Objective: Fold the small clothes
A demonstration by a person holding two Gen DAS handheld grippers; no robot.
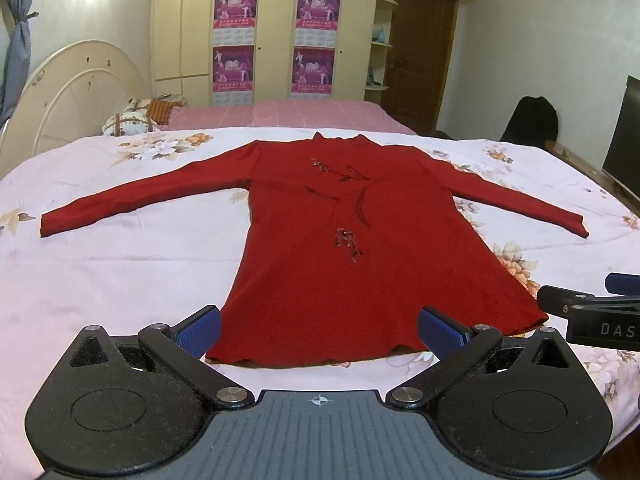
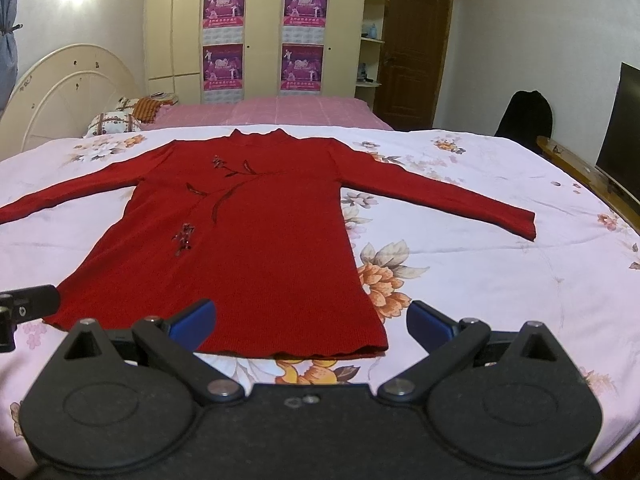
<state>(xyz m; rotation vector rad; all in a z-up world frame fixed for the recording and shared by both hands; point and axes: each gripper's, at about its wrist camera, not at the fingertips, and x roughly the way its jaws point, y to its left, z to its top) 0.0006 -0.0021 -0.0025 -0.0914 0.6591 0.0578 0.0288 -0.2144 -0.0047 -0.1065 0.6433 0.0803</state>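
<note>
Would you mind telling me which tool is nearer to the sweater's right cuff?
Right. The right tool sits at the red sweater's hem, toward its right corner, on the side of the right cuff. The left tool sits over the hem's left-to-middle part, farther away.

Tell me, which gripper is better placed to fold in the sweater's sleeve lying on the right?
Probably the right gripper: open, it sits near the red sweater's hem, with that sleeve on its side. The left gripper faces the hem's middle.

Black linkages, blue-padded fingers (image 1: 202, 326)
</note>
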